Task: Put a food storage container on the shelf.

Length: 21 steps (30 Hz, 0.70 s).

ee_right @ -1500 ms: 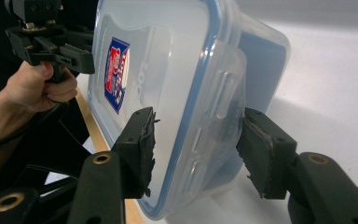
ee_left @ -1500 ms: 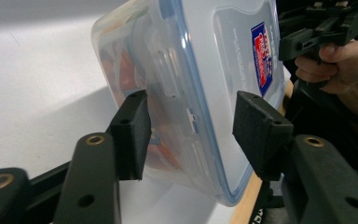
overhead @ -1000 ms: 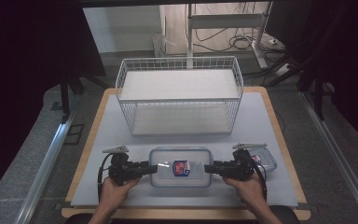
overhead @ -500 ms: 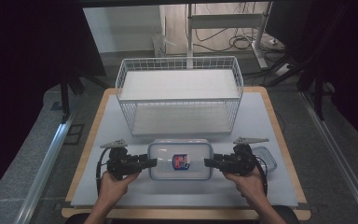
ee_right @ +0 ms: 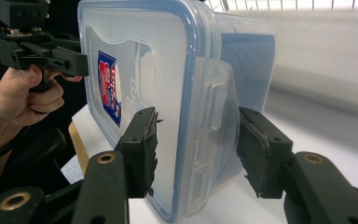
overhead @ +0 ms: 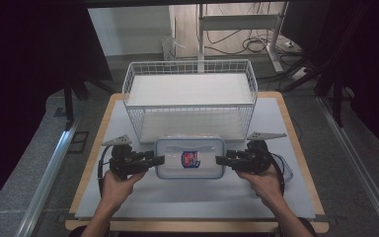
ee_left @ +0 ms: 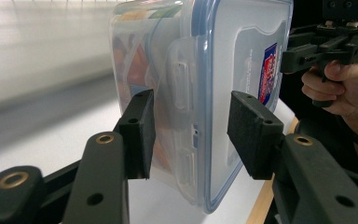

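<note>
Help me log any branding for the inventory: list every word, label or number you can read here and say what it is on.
No text can be read for certain.
Sticker on the lid of the clear container: red, white and blue, lettering too blurred to read.
Raised lettering moulded in the lid beside that sticker: too faint to make out.
</note>
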### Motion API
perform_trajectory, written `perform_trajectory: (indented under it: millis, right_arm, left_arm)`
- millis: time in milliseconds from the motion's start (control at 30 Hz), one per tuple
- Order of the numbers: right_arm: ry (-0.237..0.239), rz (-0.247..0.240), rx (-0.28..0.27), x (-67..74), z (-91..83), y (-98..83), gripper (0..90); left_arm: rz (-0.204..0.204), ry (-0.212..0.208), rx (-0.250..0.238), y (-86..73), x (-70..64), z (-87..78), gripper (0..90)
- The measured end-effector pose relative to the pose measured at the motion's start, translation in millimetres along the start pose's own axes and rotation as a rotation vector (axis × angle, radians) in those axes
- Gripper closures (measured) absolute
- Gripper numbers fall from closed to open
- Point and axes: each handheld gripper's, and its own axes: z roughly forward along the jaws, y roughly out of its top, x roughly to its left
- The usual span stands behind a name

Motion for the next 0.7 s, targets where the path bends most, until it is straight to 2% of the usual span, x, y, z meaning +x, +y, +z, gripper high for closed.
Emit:
perform_trajectory:
  millis: [133,600,700]
  right_arm:
    - [0.002,-0.013,-0.01,2.6,-4.5,16.1,49.9]
    - [0.004,-0.022,-0.05,0.6,-12.5,56.2,49.9]
    - [0.002,-0.031,-0.067,2.2,-16.2,71.2,49.9]
  left_arm:
    - [0.024,0.01,-0.005,15.6,-3.5,-4.9,52.3]
    - [0.041,0.014,-0.023,59.7,-4.7,-9.5,52.2]
    - [0.049,0.014,-0.028,71.5,-5.6,-12.1,52.2]
